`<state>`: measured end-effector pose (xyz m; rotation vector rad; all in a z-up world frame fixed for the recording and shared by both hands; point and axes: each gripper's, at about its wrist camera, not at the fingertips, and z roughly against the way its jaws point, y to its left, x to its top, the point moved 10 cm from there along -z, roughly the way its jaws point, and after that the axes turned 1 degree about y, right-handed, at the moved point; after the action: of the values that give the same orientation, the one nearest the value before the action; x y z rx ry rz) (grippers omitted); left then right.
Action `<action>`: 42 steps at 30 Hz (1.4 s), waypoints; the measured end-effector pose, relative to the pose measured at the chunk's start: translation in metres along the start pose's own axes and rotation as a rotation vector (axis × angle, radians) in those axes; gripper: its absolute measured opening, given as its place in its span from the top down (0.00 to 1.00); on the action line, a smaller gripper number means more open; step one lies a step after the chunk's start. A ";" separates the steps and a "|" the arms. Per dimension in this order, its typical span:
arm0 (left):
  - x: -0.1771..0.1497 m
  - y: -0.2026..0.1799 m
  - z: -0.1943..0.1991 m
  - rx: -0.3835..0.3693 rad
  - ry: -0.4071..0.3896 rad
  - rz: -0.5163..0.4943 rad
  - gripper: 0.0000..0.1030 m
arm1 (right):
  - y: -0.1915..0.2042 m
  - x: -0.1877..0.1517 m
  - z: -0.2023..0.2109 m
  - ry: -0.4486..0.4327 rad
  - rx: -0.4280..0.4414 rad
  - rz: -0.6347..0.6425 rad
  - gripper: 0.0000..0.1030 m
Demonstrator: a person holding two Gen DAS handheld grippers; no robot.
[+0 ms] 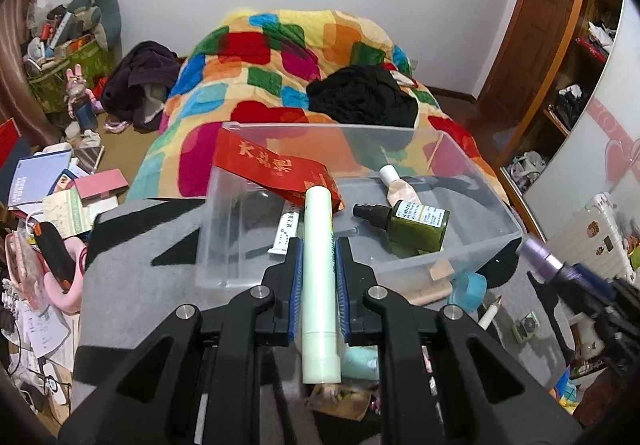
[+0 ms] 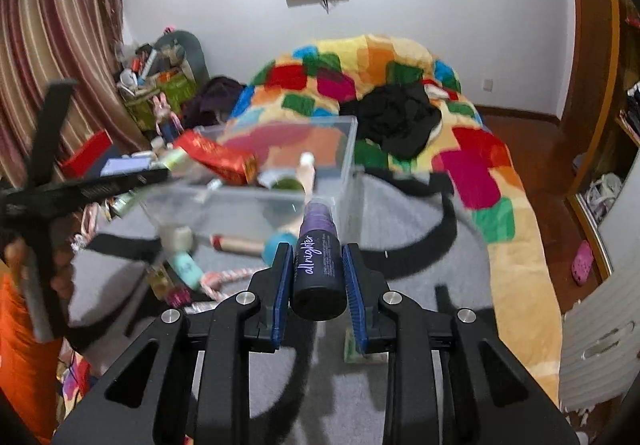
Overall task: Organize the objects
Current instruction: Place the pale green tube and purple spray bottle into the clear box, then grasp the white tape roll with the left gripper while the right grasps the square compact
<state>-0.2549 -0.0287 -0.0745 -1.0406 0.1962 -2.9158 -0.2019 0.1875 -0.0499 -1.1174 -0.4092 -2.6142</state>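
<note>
Left gripper (image 1: 318, 265) clamped on pale green tube (image 1: 318, 277), hovering just short of clear plastic bin (image 1: 472, 181); right gripper (image 2: 318, 269) squeezing dark purple spray bottle (image 2: 318, 269), also near bin. Best to carry tube over rim, tip nose down btwn red carton (image 1: 276, 173) & green glass bottle (image 1: 416, 223), then release. Tube smooth, cylindrical, slippery; bottle matte, round. Bin walls thin, rigid, see-through; grey felt under it.
</note>
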 end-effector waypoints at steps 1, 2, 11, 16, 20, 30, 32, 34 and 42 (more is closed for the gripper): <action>0.001 -0.001 -0.003 -0.004 0.007 -0.002 0.85 | 0.003 0.006 0.000 -0.009 0.007 0.006 0.77; 0.002 -0.003 -0.006 -0.007 0.012 -0.006 0.86 | 0.005 0.011 0.000 -0.014 0.009 0.010 0.77; 0.008 -0.011 -0.012 -0.023 0.035 -0.030 0.85 | 0.016 0.045 -0.052 0.029 -0.025 0.058 0.77; 0.006 -0.015 -0.006 -0.025 0.020 -0.056 0.85 | 0.012 0.047 -0.083 0.073 -0.062 0.049 0.77; 0.003 -0.017 0.000 -0.019 0.009 -0.069 0.85 | 0.015 0.044 -0.096 0.099 -0.077 0.064 0.77; -0.003 -0.016 0.019 -0.023 -0.032 -0.063 0.72 | 0.027 0.036 -0.089 0.107 -0.061 0.117 0.76; -0.003 -0.015 0.024 -0.016 -0.046 -0.055 0.70 | 0.029 0.035 -0.084 0.109 -0.038 0.115 0.70; -0.006 -0.014 0.030 -0.011 -0.057 -0.049 0.68 | 0.031 0.036 -0.076 0.096 -0.028 0.118 0.62; -0.021 -0.001 0.047 0.007 -0.088 -0.019 0.47 | 0.032 0.031 -0.043 0.039 -0.016 0.133 0.42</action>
<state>-0.2090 -0.0311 -0.0512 -1.1732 0.1738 -2.8777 -0.2399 0.1386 -0.0507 -1.0592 -0.2960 -2.5223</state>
